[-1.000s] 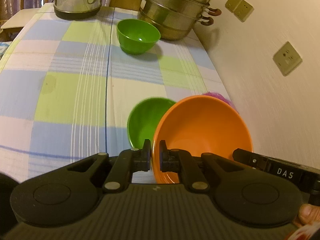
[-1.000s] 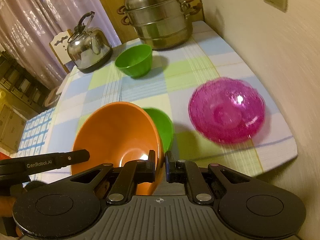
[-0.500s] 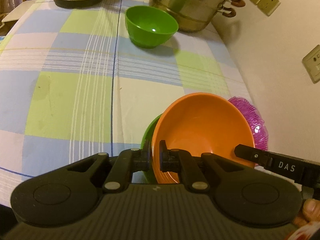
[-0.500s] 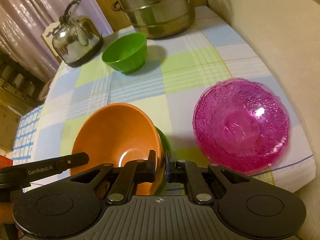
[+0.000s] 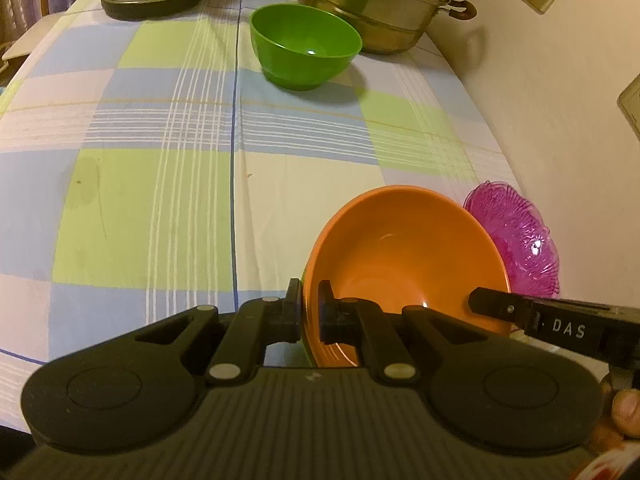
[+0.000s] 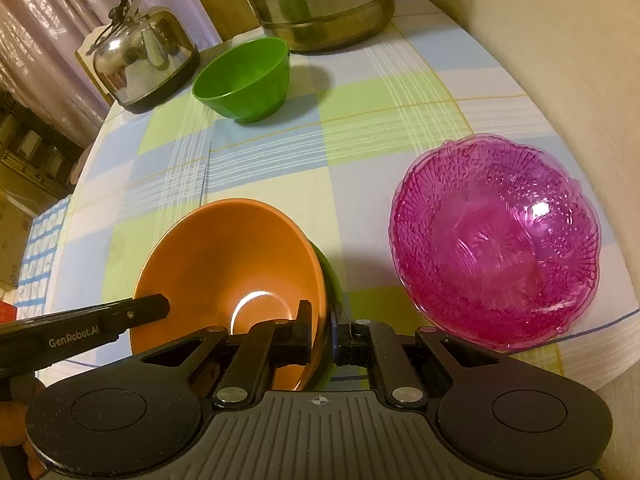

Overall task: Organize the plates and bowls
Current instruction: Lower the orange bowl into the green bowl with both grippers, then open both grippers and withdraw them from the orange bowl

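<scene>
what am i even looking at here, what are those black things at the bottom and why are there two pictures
The black things are two handheld grippers, one in each of a person's hands, each with its own camera looking along its fingers. So there are two pictures: one from the left gripper, one from the right gripper. Both are clamped on the rim of an orange bowl, which sits tilted with a green bowl just behind it. On the checked tablecloth also stand a pink glass bowl, another green bowl, a kettle and a steel steamer pot.
</scene>
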Demonstrator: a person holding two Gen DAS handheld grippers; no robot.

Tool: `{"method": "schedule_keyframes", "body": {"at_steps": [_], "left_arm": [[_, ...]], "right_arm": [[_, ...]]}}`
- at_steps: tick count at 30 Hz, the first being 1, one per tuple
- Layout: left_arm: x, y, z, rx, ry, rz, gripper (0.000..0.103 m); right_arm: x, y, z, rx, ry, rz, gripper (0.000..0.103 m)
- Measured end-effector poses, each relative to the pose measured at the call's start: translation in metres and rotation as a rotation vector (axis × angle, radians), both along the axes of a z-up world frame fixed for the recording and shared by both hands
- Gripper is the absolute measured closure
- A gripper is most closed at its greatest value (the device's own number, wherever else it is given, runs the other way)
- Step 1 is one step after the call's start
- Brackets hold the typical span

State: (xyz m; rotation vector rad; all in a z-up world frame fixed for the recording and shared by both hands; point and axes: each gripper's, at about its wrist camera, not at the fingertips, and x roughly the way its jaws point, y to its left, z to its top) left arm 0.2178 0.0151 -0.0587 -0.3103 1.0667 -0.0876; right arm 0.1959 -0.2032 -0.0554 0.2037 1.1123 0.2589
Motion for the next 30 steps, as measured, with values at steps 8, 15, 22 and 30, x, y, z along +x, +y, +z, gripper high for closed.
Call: {"method": "schedule_keyframes", "body": {"at_steps": [8, 15, 22, 30], "left_arm": [[0.000, 0.001, -0.001, -0.002, -0.008, -0.003, 0.097], [-0.003, 0.006, 0.002, -0.031, -0.027, 0.010, 0.095], [-0.008, 0.010, 0.007, -0.037, -0.044, 0.022, 0.093], [-0.011, 0.015, 0.005, -0.049, -0.037, 0.036, 0.088]], "right_arm": [[-0.002, 0.002, 0.000, -0.037, -0.019, 0.009, 0.094], [-0.001, -0.005, -0.001, -0.004, -0.028, -0.010, 0.093], [-0.009, -0.022, -0.001, 0.044, -0.050, -0.073, 0.057], [-0.016, -0.034, 0.005, 0.089, -0.062, -0.106, 0.057]]}}
